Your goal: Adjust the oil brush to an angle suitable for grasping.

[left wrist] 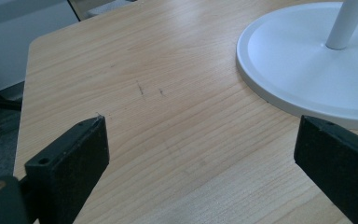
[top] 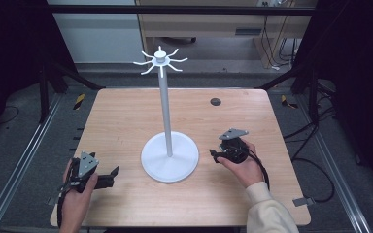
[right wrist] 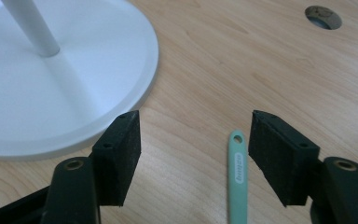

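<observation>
High view first: the white stand (top: pixel 169 156) sits at the middle of the table (top: pixel 126 116), its round base nearer the front edge, its pole rising to a crown of hooks. The right gripper (top: pixel 217 155) rests on the table just right of that base, jaws pointing left toward it. The left gripper (top: pixel 110 175) lies near the front left corner, jaws aimed right at the base and well apart from it. From up here I cannot make out any small item under the right hand.

Left gripper view: its jaws stand wide with nothing but bare wood between them; the base of the stand (left wrist: pixel 307 60) fills the upper right, off to one side. Nothing to grab here.

Right gripper view: here is the key relation. A slim mint-green handle (right wrist: pixel 237 182) lies flat on the wood, between the two jaws but closer to the right-hand pad, touching neither. Its long axis runs along the gripper's pointing line, holed end away from the hand. The jaws are parted fairly wide, holding nothing. The stand's base (right wrist: pixel 51 93) sits just beside the left-hand jaw. So the right hand is the nearer one by far; I judge a small shift sideways would centre the handle before closing.
</observation>
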`<state>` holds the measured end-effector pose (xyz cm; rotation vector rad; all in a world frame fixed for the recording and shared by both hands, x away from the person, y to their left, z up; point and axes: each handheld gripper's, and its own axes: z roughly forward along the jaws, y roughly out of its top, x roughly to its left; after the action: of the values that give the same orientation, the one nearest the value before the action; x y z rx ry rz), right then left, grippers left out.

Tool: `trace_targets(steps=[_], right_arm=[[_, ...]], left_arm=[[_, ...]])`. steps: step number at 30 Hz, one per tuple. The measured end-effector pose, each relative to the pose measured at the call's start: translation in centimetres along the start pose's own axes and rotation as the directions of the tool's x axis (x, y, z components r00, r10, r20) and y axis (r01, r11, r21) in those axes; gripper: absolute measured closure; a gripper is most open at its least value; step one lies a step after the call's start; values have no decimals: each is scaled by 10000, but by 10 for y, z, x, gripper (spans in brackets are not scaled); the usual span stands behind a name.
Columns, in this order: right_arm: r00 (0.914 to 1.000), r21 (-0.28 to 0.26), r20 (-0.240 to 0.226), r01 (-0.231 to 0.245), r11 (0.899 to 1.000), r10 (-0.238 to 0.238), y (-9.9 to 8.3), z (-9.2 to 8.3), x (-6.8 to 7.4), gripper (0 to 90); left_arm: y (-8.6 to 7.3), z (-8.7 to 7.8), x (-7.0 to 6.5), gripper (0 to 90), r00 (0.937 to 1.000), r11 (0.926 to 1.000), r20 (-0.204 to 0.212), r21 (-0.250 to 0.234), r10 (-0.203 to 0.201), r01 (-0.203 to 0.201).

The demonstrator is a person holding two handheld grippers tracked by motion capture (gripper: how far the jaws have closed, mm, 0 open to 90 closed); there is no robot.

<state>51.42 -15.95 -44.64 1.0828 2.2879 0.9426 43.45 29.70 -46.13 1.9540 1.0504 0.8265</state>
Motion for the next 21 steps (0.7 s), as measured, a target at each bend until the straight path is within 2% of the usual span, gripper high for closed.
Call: trace_targets(steps=[2, 4, 5, 6, 7, 10, 11, 14, 15, 17, 21], right_arm=[[9998, 142, -69, 203, 9997, -202, -1, 2, 3, 424], [9996, 199, -108, 271, 9994, -268, -1, 3, 4, 442], [9991, 225, -199, 370, 9991, -365, -1, 4, 5, 495], [9991, 225, -199, 370, 9991, -365, -1, 4, 5, 495], [9986, 293, -283, 453, 9985, -444, -1, 4, 6, 541], [9980, 318, -335, 542, 9980, -531, -2, 4, 7, 582], [9968, 368, -505, 640, 9973, -621, -2, 5, 8, 634], [9946, 498, -734, 766, 9958, -729, -2, 6, 10, 713], [9946, 498, -734, 766, 9958, -729, -2, 6, 10, 713], [9932, 613, -834, 865, 9944, -812, -3, 8, 11, 788], [9944, 956, -686, 864, 9917, -800, -4, 11, 11, 856]], left_arm=[[0, 0, 0, 27, 10000, 10000, 10, -14, 3, -3], [0, 0, 0, 27, 10000, 10000, 14, -10, 6, -6], [0, 0, 0, 27, 10000, 10000, 18, -12, 7, -7], [0, 0, 0, 27, 10000, 10000, 19, -4, 12, -12], [0, 0, -1, 27, 10000, 10000, 11, -4, 16, -16], [0, 1, -1, 27, 10000, 10000, 20, -17, 14, -14], [0, 0, -1, 27, 10000, 10000, 26, -7, 17, -17], [1, 0, -2, 27, 10000, 10000, 31, -6, 24, -24], [1, 0, -2, 27, 10000, 10000, 42, -5, 22, -22], [0, 1, -2, 27, 10000, 10000, 41, -3, 28, -28], [0, 1, -1, 27, 10000, 10000, 40, 10, 23, -23]])
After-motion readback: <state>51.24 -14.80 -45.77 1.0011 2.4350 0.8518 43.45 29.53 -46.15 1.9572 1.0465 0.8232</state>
